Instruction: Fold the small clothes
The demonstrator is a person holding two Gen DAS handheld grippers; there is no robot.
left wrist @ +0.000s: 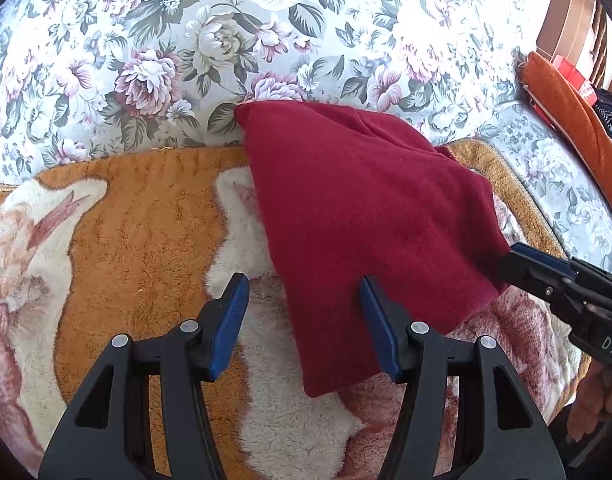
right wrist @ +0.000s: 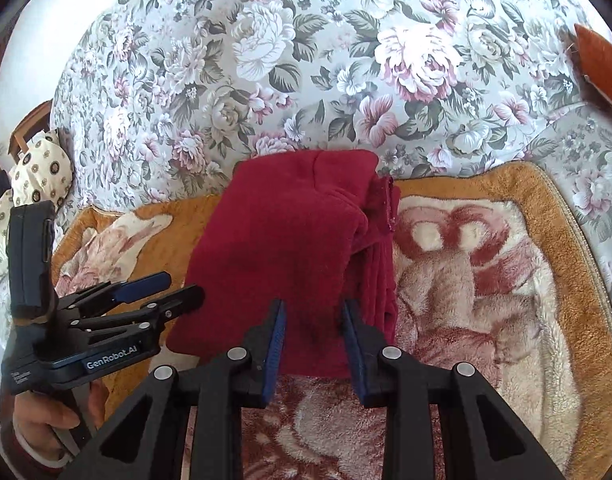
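A dark red fleece garment lies folded on a plush orange and cream blanket. In the right wrist view a second layer with a seam sticks out along its right side. My left gripper is open at the garment's near left edge. Its right finger is over the cloth and its left finger over the blanket. My right gripper hovers over the garment's near right edge. Its jaws stand apart, and the cloth between them lies flat.
The blanket rests on a floral bedsheet. An orange cushion and a wooden headboard are at the far right. A spotted pillow lies at the left. A hand holds the left gripper.
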